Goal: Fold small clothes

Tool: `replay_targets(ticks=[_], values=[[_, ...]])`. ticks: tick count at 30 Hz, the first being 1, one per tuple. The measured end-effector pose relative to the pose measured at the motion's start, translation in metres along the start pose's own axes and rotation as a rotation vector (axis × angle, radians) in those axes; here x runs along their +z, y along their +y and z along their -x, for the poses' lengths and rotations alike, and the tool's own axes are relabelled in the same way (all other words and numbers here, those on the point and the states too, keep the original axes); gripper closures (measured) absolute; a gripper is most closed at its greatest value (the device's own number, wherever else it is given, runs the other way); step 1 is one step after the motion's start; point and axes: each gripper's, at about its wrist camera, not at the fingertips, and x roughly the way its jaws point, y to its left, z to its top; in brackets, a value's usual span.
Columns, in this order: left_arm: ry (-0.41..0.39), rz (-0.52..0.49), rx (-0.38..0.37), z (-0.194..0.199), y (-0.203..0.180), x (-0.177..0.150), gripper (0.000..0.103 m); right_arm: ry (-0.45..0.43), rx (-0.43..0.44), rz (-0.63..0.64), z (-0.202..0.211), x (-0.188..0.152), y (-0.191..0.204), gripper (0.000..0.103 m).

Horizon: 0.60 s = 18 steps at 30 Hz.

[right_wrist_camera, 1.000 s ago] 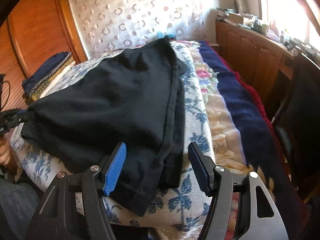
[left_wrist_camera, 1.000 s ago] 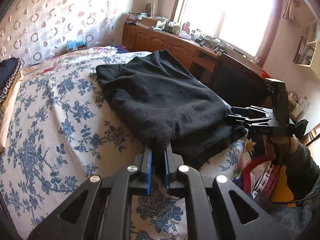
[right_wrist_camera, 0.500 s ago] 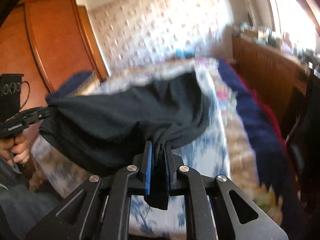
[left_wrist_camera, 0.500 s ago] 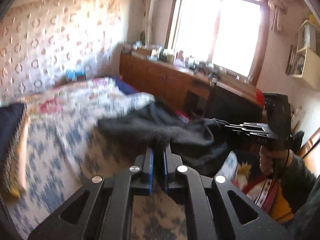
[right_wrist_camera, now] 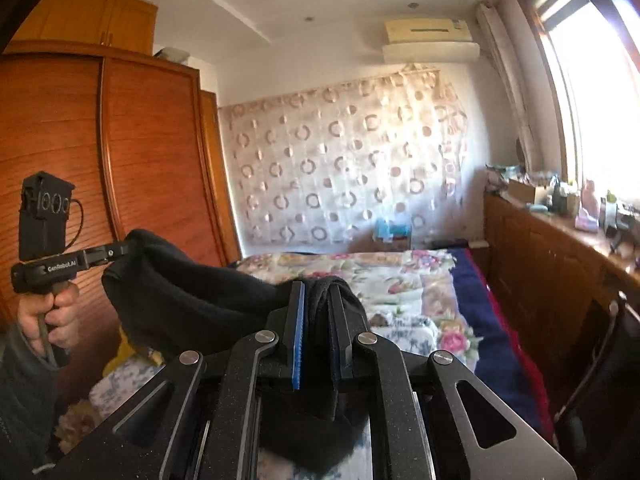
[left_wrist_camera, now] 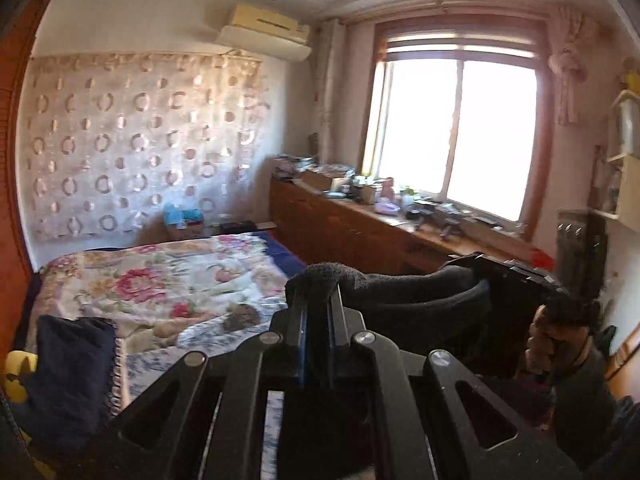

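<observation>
We've got the black cloth (right_wrist_camera: 192,300) up over the bed (right_wrist_camera: 400,280): left gripper (left_wrist_camera: 318,300) & right gripper (right_wrist_camera: 318,312) each pinching a corner, cloth sagging btwn them.

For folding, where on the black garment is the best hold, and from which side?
By its top edge, one corner per gripper, as now: the left gripper and right gripper each pinch the black garment from the near side, so it hangs spread between them above the bed.
</observation>
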Motion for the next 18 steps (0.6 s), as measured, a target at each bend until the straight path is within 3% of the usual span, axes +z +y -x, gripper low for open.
replay_targets(ticks=[7, 12, 15, 18], values=[[0.010, 0.040, 0.121, -0.035, 0.055, 0.018, 0.098, 0.033, 0.002, 0.020, -0.070, 0.027, 0.003, 0.096], [0.014, 0.015, 0.154, -0.033, 0.062, 0.015, 0.098, 0.026, -0.031, 0.054, -0.113, 0.051, 0.009, 0.096], [0.070, 0.007, 0.161, -0.033, 0.068, -0.011, 0.098, 0.048, -0.025, 0.072, -0.121, 0.042, 0.015, 0.096], [0.156, -0.005, 0.152, -0.032, 0.063, -0.062, 0.098, 0.107, 0.009, 0.065, -0.118, 0.006, 0.019, 0.096]])
